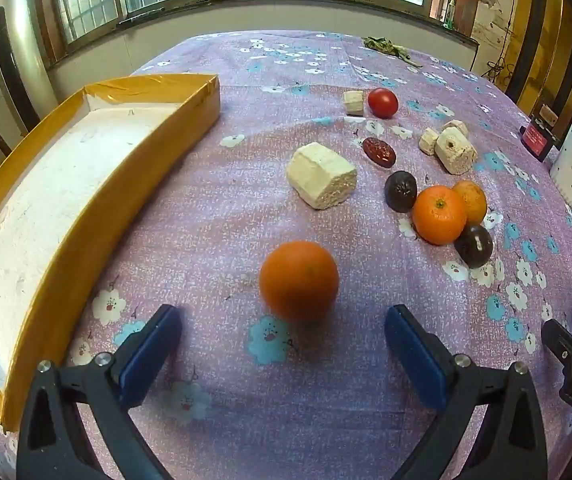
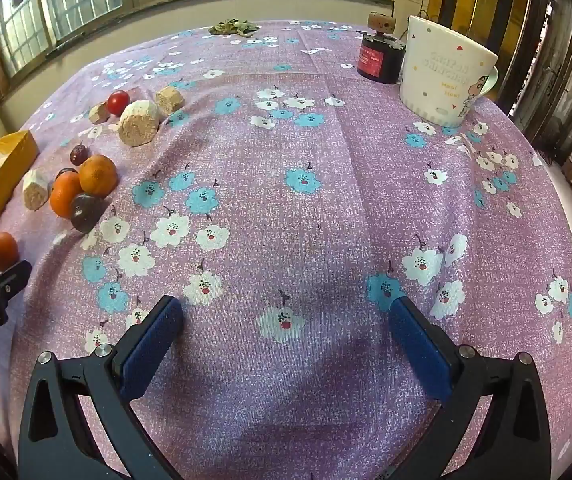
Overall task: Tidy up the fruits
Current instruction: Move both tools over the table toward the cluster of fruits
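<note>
Round orange fruit (image 1: 298, 280) framed ahead of the left gripper (image 1: 284, 332)
Both grippers' fingers are spread apart, nothing held; the fruit is seen on the purple floral tablecloth (image 1: 214, 208) beside the yellow-rimmed tray (image 1: 86, 196); the right gripper (image 2: 286, 326) is held over bare cloth.

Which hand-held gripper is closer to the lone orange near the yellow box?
Left. The left hand-held gripper is open just short of the lone orange; the right hand-held gripper sits off to its right.

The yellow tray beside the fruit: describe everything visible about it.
The yellow tray is a shallow, long rectangular box with low walls wrapped in glossy yellow tape, creased at the corners. Its floor is white, scuffed and holds nothing. It sits flat on the purple floral tablecloth, left of the fruit; nothing touches it but the cloth. The right wrist view shows only one corner.
</note>
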`<action>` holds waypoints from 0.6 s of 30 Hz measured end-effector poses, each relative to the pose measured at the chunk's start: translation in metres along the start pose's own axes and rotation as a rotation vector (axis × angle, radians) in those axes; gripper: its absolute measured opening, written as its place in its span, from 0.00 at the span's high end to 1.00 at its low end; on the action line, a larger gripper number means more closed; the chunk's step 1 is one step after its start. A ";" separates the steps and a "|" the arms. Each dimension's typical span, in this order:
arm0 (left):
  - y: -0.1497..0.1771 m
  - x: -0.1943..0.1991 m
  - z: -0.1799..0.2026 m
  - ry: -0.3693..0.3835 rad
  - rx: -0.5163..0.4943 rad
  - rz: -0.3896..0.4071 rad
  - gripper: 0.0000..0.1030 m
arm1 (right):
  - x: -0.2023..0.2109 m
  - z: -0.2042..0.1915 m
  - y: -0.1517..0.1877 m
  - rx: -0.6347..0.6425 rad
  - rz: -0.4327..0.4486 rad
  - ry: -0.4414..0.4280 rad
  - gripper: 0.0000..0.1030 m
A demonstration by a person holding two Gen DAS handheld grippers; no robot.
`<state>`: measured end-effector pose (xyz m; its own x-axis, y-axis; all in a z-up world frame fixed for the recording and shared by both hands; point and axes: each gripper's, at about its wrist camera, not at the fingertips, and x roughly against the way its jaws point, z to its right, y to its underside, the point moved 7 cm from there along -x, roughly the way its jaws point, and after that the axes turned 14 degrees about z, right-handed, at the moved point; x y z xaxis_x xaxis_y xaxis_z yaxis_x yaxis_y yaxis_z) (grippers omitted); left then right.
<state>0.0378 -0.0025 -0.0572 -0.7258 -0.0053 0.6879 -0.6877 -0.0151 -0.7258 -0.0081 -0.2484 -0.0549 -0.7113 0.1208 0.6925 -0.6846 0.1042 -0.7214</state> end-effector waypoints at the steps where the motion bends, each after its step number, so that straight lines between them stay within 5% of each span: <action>1: 0.000 0.000 0.000 0.000 0.000 0.000 0.00 | 0.000 0.000 0.000 0.000 0.000 0.000 0.00; 18: 0.005 0.003 -0.003 0.000 0.010 0.003 0.00 | 0.002 -0.006 -0.002 -0.030 -0.025 -0.005 0.00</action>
<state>0.0326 0.0008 -0.0586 -0.7276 -0.0049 0.6859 -0.6857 -0.0249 -0.7275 -0.0067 -0.2423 -0.0519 -0.6946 0.1124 0.7106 -0.6975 0.1368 -0.7034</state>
